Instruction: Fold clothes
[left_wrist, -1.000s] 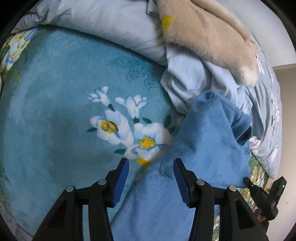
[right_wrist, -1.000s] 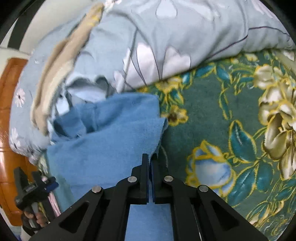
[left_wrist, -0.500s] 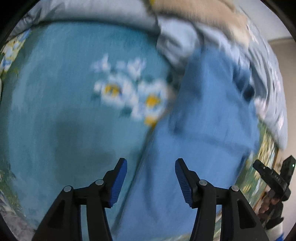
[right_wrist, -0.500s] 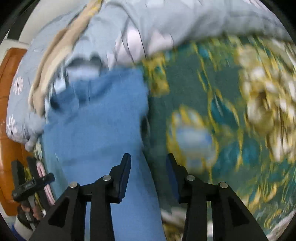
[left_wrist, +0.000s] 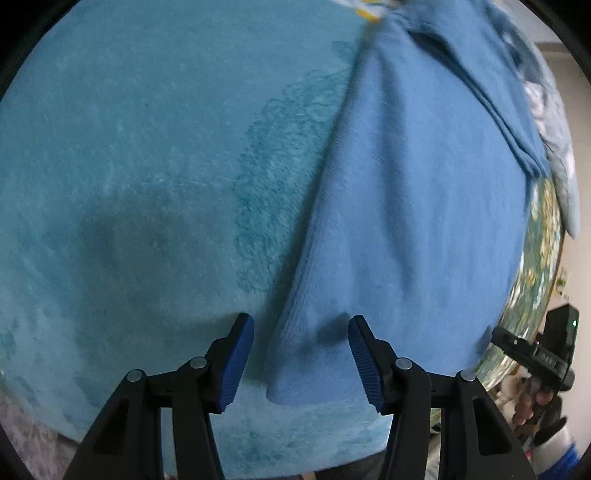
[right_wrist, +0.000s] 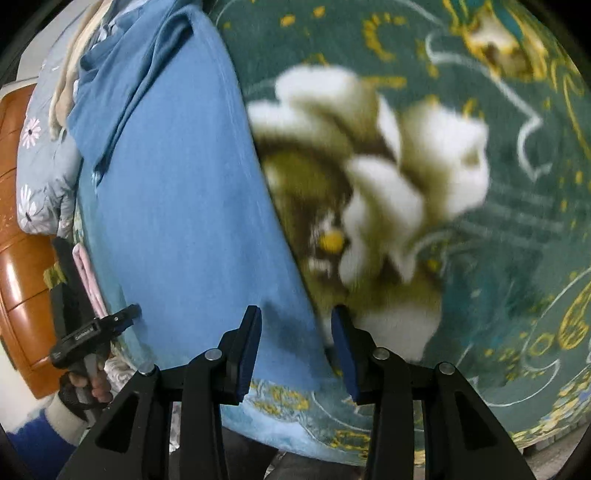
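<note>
A blue fleece garment (left_wrist: 413, 206) lies stretched lengthwise on a bed, its near hem towards me. My left gripper (left_wrist: 301, 354) is open, its blue pads straddling the garment's near left corner, which lies flat on the turquoise blanket (left_wrist: 140, 177). In the right wrist view the same garment (right_wrist: 177, 192) runs up the left side. My right gripper (right_wrist: 297, 345) is open around its near right edge, nothing clamped. The right gripper (left_wrist: 532, 354) shows at the far right of the left wrist view, the left gripper (right_wrist: 92, 332) at the left of the right wrist view.
A dark green floral blanket (right_wrist: 480, 155) covers the bed to the right of the garment. A grey-blue flowered quilt (right_wrist: 40, 177) and a beige fleece (right_wrist: 70, 66) are piled at the far end. An orange wooden headboard (right_wrist: 18, 280) stands at the left.
Both grippers have pulled back from the garment's far part to its near hem. The right gripper, shut a second ago, is now open. The garment now lies stretched out long.
</note>
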